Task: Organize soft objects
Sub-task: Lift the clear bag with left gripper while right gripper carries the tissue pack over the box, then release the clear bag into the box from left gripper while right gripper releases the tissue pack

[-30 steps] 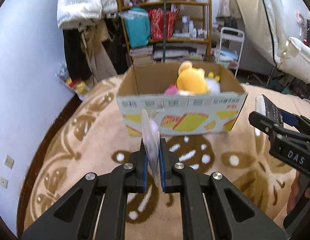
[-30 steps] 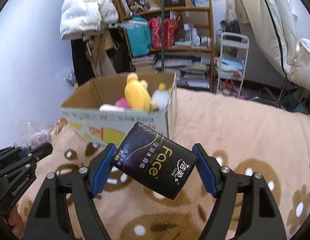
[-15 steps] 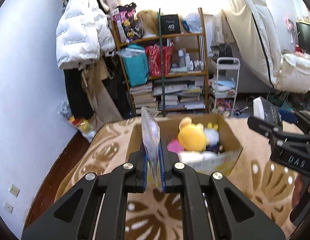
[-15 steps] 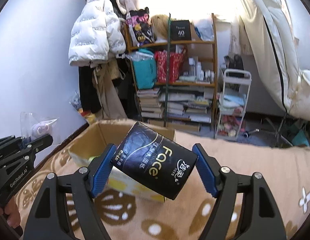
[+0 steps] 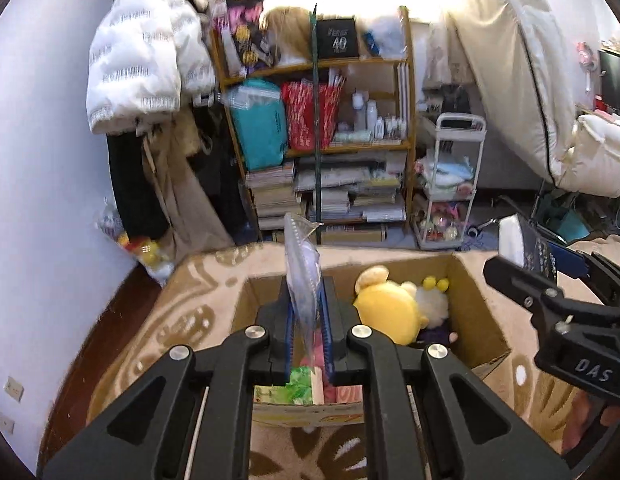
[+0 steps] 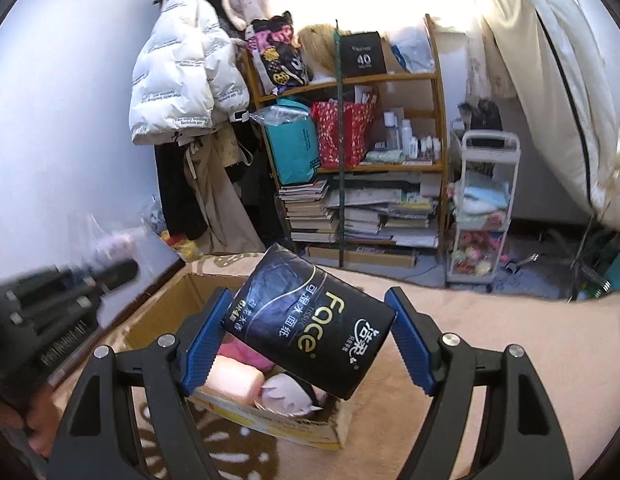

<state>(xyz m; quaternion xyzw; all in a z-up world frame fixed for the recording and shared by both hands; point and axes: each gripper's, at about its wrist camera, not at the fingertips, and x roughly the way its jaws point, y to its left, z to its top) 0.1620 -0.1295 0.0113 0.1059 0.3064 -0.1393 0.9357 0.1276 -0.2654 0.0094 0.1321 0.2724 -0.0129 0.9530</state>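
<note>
So the cardboard box (image 5: 480,312) sits open on the beige patterned blanket (image 5: 158,320), and it's already got stuff in it: a yellow plush (image 5: 388,308) with a white fluffy toy (image 5: 432,304) right beside it toward the far side, plus a pink plush (image 6: 246,354), a peach-coloured soft pack (image 6: 234,380) and a pale pink plush (image 6: 288,394) at the near end. There's also something green and leafy-printed (image 5: 300,386) tucked against the near wall, can't tell what it is.

Both hands are up over the box. The left gripper (image 5: 308,340) is pinched tight on a clear plastic bag (image 5: 302,276), which stands up edge-on between the blue pads and pokes above them, hanging over the left part of the box. Whatever's inside the bag is too blurry to make out. The right gripper (image 6: 306,340) has its jaws spread wide and clamped on a black tissue pack (image 6: 310,320) with "Face" in gold lettering, tilted, held above the box's near end.

Behind all that: a wooden shelf (image 5: 322,148) stuffed with books and bags, a white puffer jacket (image 5: 138,52) hanging to its left, and a small white trolley (image 5: 450,184) to the right.
</note>
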